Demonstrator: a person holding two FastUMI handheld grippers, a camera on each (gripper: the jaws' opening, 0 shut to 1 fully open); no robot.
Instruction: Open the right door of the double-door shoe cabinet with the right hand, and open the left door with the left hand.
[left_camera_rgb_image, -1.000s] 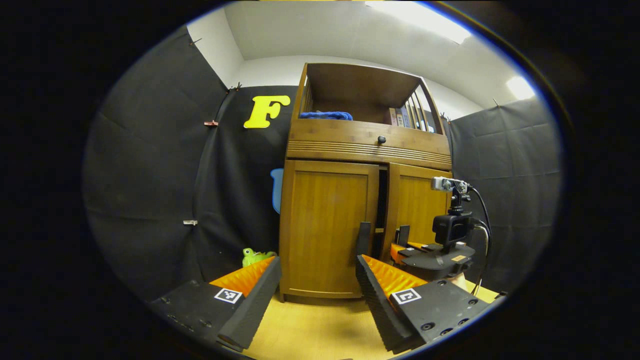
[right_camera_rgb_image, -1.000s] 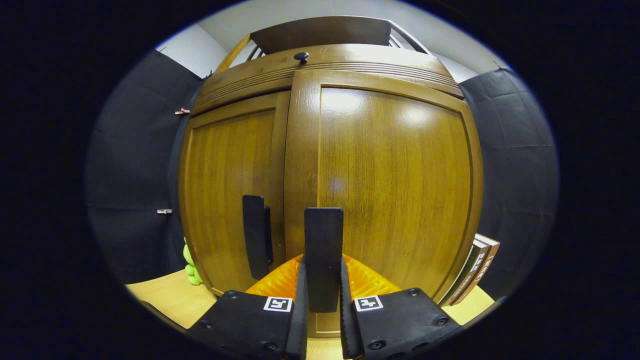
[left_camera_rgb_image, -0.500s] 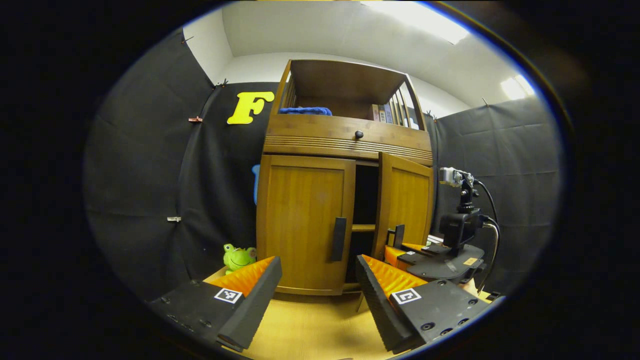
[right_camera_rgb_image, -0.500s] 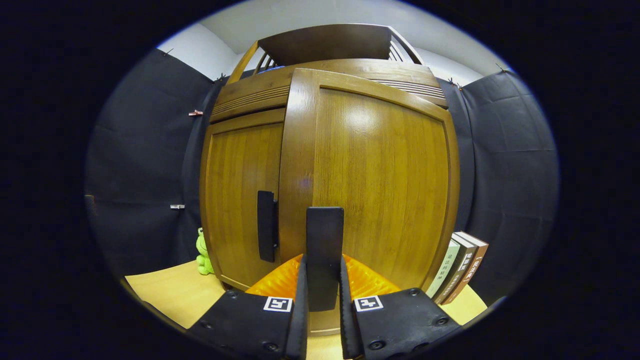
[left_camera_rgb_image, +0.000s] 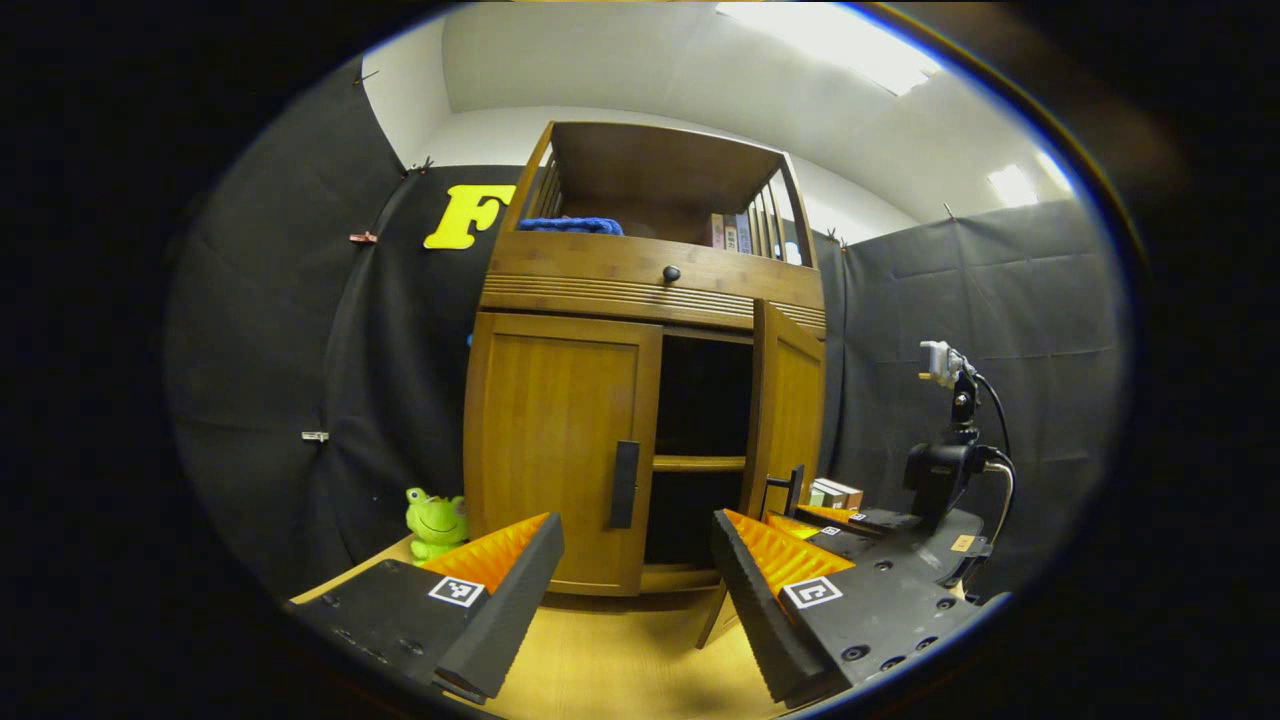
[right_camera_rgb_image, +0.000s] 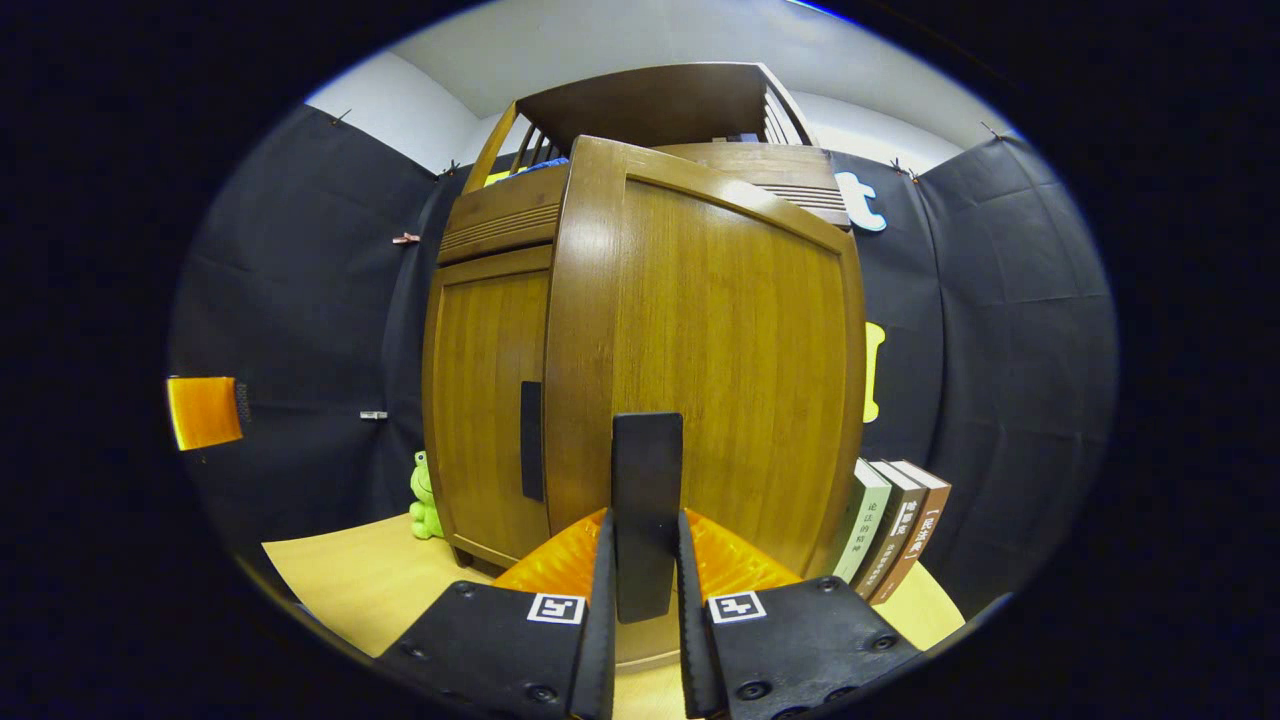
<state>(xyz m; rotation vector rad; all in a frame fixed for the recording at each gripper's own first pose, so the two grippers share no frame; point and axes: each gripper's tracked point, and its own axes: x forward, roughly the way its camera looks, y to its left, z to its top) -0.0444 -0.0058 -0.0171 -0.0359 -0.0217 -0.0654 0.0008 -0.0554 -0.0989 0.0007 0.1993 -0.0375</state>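
Note:
The wooden shoe cabinet (left_camera_rgb_image: 590, 270) stands ahead in the left gripper view. Its left door (left_camera_rgb_image: 555, 450) is closed, with a dark handle (left_camera_rgb_image: 624, 484) at its inner edge. The right door (left_camera_rgb_image: 790, 410) is swung well out, baring a dark inside with a shelf (left_camera_rgb_image: 700, 463). My left gripper (left_camera_rgb_image: 635, 590) is open, a little in front of the left door. In the right gripper view my right gripper (right_camera_rgb_image: 645, 600) is shut on the right door's handle (right_camera_rgb_image: 647, 500), with the right door (right_camera_rgb_image: 730, 360) close ahead. The right gripper (left_camera_rgb_image: 800, 515) also shows at the door in the left gripper view.
A green frog toy (left_camera_rgb_image: 433, 518) sits on the wooden floor left of the cabinet. Books (right_camera_rgb_image: 890, 530) lean at the cabinet's right side. A blue cloth (left_camera_rgb_image: 570, 226) and more books lie on the top shelf. A drawer knob (left_camera_rgb_image: 671, 273) sits above the doors.
The right door has swung from barely ajar to well open, pulled by the right gripper on its handle. The left gripper stays open; the cabinet has slid left in its view.

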